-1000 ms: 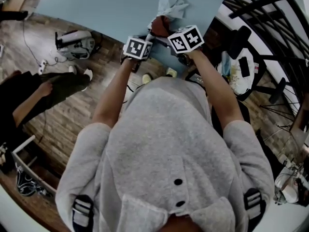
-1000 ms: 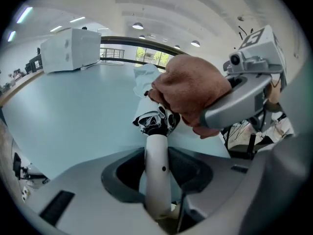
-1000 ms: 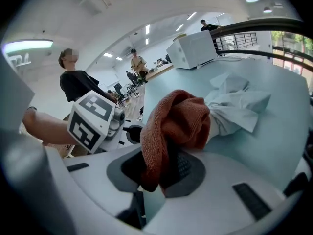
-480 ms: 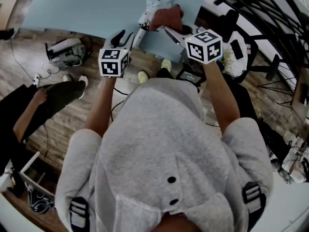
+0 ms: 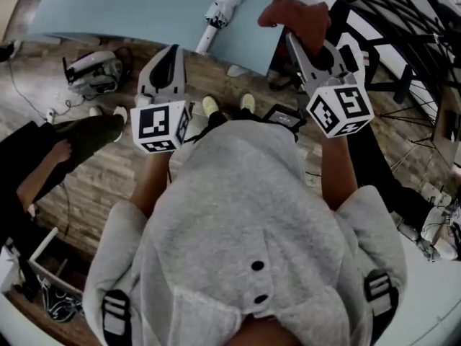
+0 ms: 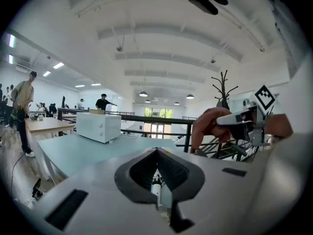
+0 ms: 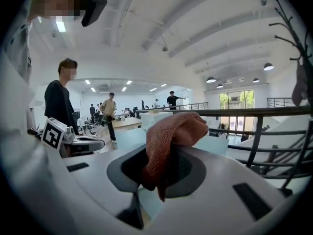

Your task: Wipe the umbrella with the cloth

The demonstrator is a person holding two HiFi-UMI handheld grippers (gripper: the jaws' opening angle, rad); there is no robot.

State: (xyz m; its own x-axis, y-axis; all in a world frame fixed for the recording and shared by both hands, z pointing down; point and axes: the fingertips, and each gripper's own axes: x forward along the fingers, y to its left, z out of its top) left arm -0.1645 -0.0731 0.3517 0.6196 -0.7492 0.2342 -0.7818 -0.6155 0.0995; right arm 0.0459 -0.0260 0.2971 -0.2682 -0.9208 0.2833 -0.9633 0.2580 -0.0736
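A folded white umbrella (image 5: 218, 11) lies on the pale blue table (image 5: 130, 9) at the top of the head view. Both grippers are raised off the table and point roughly level. My right gripper (image 5: 298, 36) is shut on a red-brown cloth (image 5: 294, 14), which hangs in a bunch from its jaws (image 7: 170, 137), up and to the right of the umbrella. My left gripper (image 5: 167, 55) is shut and holds nothing, left of the umbrella and short of the table edge. In the left gripper view its jaws meet (image 6: 157, 151), and the right gripper (image 6: 243, 118) with the cloth (image 6: 209, 126) shows at right.
A white box-shaped appliance (image 6: 98, 126) stands on the table. A black railing (image 5: 382, 6) runs along the right side. A seated person (image 5: 50, 146) and a machine (image 5: 92, 69) on the wooden floor are at left. People stand around desks in the background.
Both grippers rose from the umbrella and drew back toward the person. The right one carried the cloth up off the table. The left jaws, open half a second ago, have shut on nothing.
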